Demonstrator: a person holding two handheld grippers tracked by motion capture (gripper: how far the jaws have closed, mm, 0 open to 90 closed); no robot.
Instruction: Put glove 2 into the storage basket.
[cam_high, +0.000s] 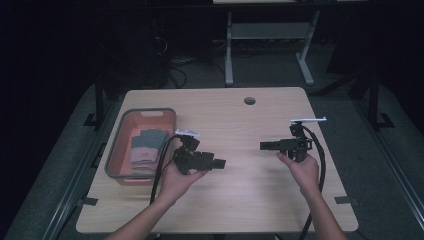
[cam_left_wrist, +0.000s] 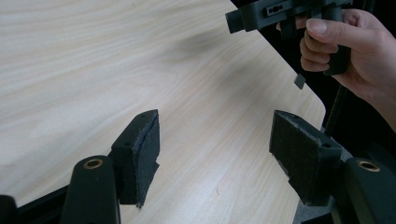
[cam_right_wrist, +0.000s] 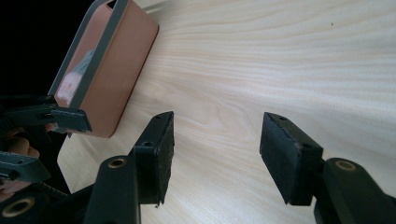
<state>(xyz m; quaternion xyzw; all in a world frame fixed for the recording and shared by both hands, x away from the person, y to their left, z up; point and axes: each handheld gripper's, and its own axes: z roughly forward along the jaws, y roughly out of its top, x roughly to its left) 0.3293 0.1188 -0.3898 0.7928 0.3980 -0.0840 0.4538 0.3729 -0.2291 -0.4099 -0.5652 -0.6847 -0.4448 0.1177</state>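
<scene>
A: What is seen between the jaws of the left gripper (cam_left_wrist: 215, 154)?

B: Nothing is held. Its two black, block-shaped jaws, faced with rough dark padding frayed at the edges, are spread apart, and bare pale wood-grain tabletop (cam_left_wrist: 93, 60) is seen in the gap and ahead of them. Beyond and to the right of the jaws, the right gripper (cam_high: 264, 146) is gripped at its handle by curled fingers of the right hand (cam_high: 302, 170).

A: And the right gripper's jaws?

B: They are released too, with smooth laminate between them. The salmon-coloured rectangular plastic bin with a grey rim (cam_right_wrist: 112, 70) is found ahead and to the left of them, well apart; folded grey and pink cloths (cam_high: 145, 147) are seen inside it.

A: How are the hands posed?

B: Both grippers are held level above the table, jaws pointed toward each other. The left hand (cam_high: 180, 177) is cupped under its gripper's body.
</scene>
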